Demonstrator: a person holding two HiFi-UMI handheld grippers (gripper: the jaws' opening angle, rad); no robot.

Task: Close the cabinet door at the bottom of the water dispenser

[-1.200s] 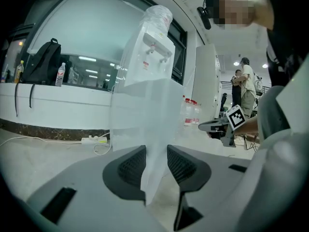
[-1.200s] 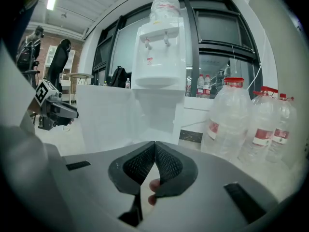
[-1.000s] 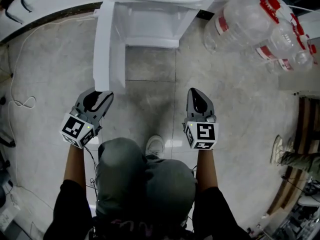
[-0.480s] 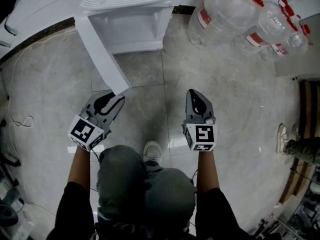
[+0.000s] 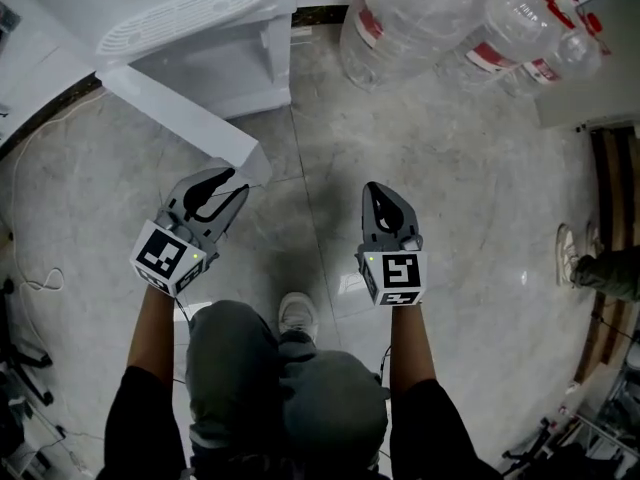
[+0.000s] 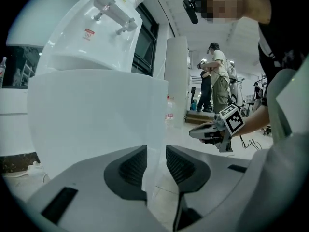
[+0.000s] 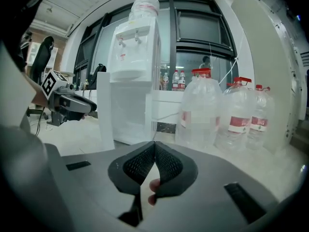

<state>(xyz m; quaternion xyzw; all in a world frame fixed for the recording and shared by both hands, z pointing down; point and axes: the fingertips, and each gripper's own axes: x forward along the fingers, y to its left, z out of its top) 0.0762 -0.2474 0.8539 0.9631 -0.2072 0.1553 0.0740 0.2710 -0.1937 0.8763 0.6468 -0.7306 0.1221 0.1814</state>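
Observation:
The white water dispenser [image 5: 190,13] stands at the top left, its bottom cabinet [image 5: 225,73] open. Its white cabinet door [image 5: 190,123] slants out over the floor, free corner toward me. My left gripper [image 5: 232,180] has that corner between its jaws. In the left gripper view the door edge [image 6: 157,129] fills the gap of the left gripper [image 6: 155,161] and both pads touch it, while the jaws are opening. My right gripper [image 5: 383,193] hovers over bare floor to the right, apart from the door. It [image 7: 154,153] is shut on nothing, pointing at the dispenser [image 7: 135,47].
Several large water bottles [image 5: 420,18] lie on the floor right of the dispenser. A thin white cable [image 5: 30,278] runs along the floor at the left. My own shoe [image 5: 297,313] is below between the arms. Other people [image 6: 217,79] stand far off.
The door has swung from pointing straight at me to slanting toward the right. My left gripper moved right with its corner. The right gripper shifted slightly left.

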